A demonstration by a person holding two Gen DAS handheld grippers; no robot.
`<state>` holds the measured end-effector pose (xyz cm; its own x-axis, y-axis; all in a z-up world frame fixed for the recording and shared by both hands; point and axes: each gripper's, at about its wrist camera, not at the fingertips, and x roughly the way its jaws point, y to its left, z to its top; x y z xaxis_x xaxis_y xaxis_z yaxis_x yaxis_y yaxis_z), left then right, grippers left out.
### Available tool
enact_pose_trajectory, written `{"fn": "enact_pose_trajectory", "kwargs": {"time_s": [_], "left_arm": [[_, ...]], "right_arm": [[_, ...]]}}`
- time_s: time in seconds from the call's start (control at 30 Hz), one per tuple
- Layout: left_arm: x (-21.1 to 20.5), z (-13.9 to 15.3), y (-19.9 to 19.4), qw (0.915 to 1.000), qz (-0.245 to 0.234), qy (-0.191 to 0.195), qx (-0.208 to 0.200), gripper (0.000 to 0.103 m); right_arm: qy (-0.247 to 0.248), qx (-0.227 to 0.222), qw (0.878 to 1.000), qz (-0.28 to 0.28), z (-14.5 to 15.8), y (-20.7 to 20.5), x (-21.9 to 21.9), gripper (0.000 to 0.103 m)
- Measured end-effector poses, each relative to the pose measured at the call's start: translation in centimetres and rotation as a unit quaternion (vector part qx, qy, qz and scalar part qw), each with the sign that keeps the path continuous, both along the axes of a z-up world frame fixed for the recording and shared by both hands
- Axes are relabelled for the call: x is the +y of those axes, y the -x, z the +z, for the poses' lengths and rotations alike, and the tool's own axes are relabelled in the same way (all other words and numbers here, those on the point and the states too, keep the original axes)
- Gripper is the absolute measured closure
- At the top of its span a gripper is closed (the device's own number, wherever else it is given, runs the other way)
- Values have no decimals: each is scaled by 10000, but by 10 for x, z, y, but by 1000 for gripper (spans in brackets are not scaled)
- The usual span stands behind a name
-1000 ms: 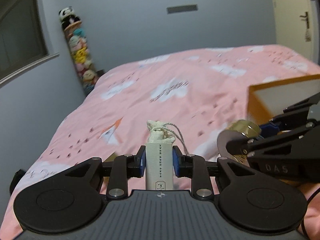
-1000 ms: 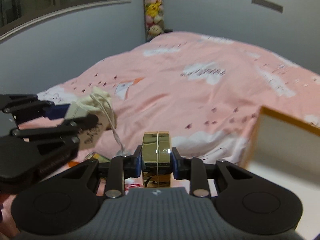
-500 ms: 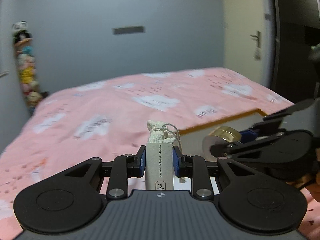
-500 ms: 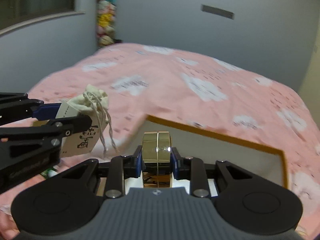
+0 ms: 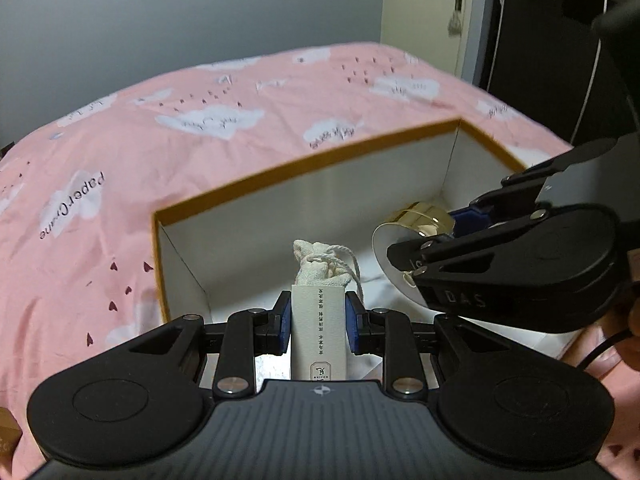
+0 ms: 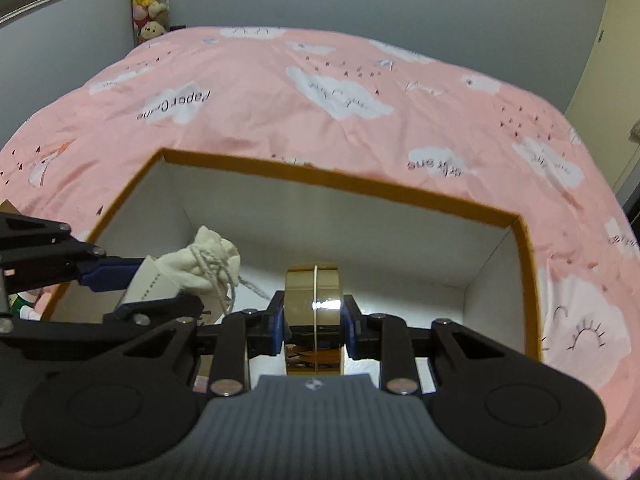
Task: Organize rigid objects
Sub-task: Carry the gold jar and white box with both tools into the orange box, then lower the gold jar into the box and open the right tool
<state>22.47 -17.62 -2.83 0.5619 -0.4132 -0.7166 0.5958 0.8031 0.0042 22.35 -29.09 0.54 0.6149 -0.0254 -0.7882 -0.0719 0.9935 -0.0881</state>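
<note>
Both grippers now hang over the open box (image 6: 496, 216), nearer than a second ago. Left gripper (image 5: 318, 320) clamps a cloth pouch (image 5: 322, 272) at lower centre; right gripper (image 6: 314, 322) clamps a gold tin (image 6: 314, 292).

— Where's the box (image 6: 496, 216)?

— On the bed (image 6: 280, 92), open side up. Both grippers hang over it — the left gripper (image 5: 318, 322) with the pouch (image 5: 320, 276) between its fingers, the right gripper (image 6: 314, 326) beside it to the right, clamping the round tin (image 6: 314, 300).

— And behind?

— Bed, then the wall (image 5: 80, 20). A stack of plush toys (image 6: 150, 0) stands in the far left corner, a door (image 5: 424, 8) far right.
</note>
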Motion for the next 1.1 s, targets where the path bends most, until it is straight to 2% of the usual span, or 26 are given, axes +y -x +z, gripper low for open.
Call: {"fn": "enact_pose_trajectory", "kwargs": {"time_s": [0.1, 0.3, 0.5, 0.53, 0.7, 0.77, 0.9, 1.1], "left_arm": [[-3, -8, -5, 9996, 4, -158, 249, 73], [-8, -23, -11, 9968, 112, -619, 497, 73], [-12, -27, -7, 9955, 131, -902, 257, 66], [-12, -27, -5, 9951, 102, -966, 187, 63], [-21, -25, 2, 9906, 85, -1347, -244, 61], [-18, -20, 5, 9916, 106, -1245, -322, 61], [-4, -1, 4, 9968, 292, -703, -253, 61], [29, 26, 4, 9966, 708, -67, -418, 55]], "right_arm": [[-44, 117, 9999, -6, -7, -1, -2, 76], [-77, 276, 9996, 25, -16, -5, -1, 76], [-68, 356, 9993, 39, -20, -5, 1, 76], [-77, 369, 9993, 41, -21, -4, 1, 76], [-79, 371, 9993, 52, -19, -1, 2, 76], [-69, 342, 9994, 52, -17, 0, 1, 76], [-79, 281, 9996, 63, -13, 1, 3, 76], [-179, 262, 9994, 144, -10, -3, 12, 76]]}}
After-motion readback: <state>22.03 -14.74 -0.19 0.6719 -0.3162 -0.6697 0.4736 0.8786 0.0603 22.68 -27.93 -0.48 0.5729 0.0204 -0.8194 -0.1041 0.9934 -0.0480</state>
